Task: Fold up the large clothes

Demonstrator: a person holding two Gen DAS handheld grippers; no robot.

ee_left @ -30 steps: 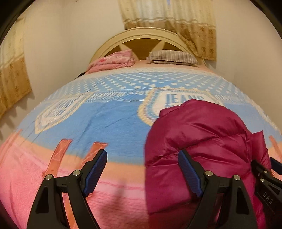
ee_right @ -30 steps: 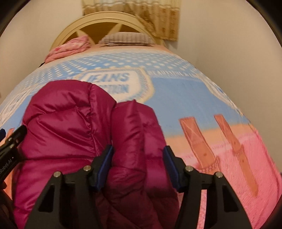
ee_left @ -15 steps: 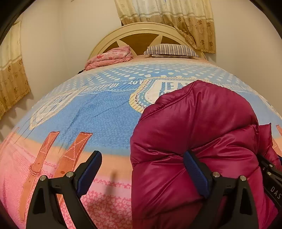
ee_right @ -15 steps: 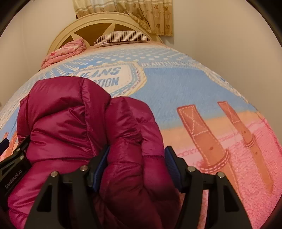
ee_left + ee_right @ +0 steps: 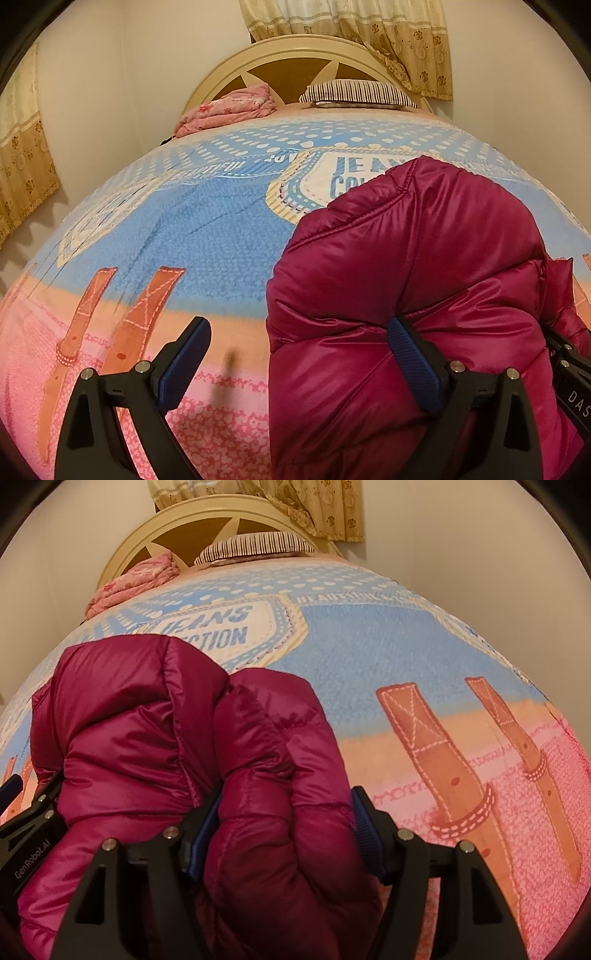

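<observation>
Bulk is the problem here — the magenta puffer jacket (image 5: 155, 746) sits on the near part of the bed (image 5: 207, 236), already bundled into a thick folded mound on the blue and pink bedspread (image 5: 388, 657). The right hand-held gripper (image 5: 284, 834) has a puffy roll of the jacket between its blue pads, grasping it, probably so the springy filling cannot unfold. The left hand-held gripper (image 5: 295, 365) is spread wide; its right finger (image 5: 413, 365) presses the jacket's side while the other hangs over bare bedspread, so it steadies rather than grips. A striped pillow (image 5: 354, 92) and pink blanket (image 5: 229, 110) lie well apart at the headboard.
</observation>
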